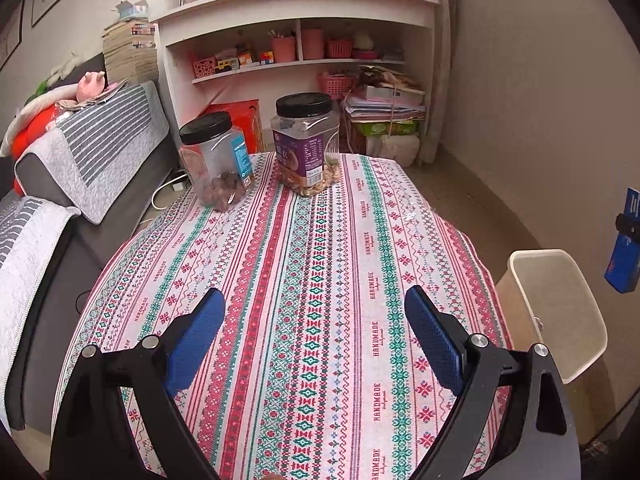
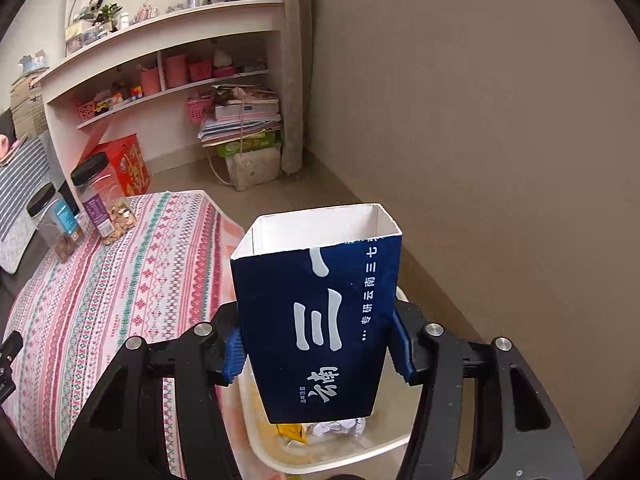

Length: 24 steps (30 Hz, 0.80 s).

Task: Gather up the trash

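My right gripper (image 2: 318, 354) is shut on a dark blue carton (image 2: 316, 316) with white characters, open end up, held over a cream waste bin (image 2: 260, 436). Crumpled white paper (image 2: 340, 428) and a yellow wrapper (image 2: 292, 432) lie in the bin. The carton also shows at the right edge of the left wrist view (image 1: 624, 240), above and right of the bin (image 1: 560, 312). My left gripper (image 1: 316, 320) is open and empty above the patterned tablecloth (image 1: 320, 280).
Two black-lidded plastic jars (image 1: 216, 160) (image 1: 306, 140) stand at the table's far end. A grey sofa (image 1: 80, 168) runs along the left. A white shelf unit (image 1: 296, 40) and stacked papers (image 1: 384, 108) stand behind. The beige wall (image 2: 500, 120) is right of the bin.
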{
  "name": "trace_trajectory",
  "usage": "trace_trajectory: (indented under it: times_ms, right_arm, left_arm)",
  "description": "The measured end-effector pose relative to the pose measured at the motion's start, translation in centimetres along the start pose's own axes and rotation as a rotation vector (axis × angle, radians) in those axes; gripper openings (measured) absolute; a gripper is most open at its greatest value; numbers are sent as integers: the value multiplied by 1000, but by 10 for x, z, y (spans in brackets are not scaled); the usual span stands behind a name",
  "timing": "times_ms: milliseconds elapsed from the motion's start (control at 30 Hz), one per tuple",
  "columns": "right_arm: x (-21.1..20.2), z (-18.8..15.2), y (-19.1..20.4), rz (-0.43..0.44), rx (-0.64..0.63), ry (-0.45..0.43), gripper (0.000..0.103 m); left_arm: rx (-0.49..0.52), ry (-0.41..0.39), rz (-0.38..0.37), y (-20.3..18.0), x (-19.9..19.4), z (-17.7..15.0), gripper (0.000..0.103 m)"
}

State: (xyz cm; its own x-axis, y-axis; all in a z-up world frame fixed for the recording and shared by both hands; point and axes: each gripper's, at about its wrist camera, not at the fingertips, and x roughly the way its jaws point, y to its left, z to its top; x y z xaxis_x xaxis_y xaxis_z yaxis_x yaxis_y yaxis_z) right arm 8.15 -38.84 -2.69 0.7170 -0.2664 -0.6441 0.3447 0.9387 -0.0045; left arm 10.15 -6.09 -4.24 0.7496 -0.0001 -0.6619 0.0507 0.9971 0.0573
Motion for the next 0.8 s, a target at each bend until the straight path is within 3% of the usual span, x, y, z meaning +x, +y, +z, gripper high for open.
trace_trajectory:
  times_ms: [167,333,533,800]
  right_arm:
    - [-5,-3,-14,-42,34,-16,75]
    - [-29,-5,-11,-27,46,-101,93]
    - [-57,-8,8,-24,34,-189,96]
    - [-73,-19,33,74,19,-194,96]
  left_arm:
    - [-13,-25,-34,-14,-11,5,89]
    - [-32,-69,-70,-24,-26,9,93]
    - [-32,-114,-102,-30,-42,9,96]
    - [-35,-166,-76,-22,-59,13,96]
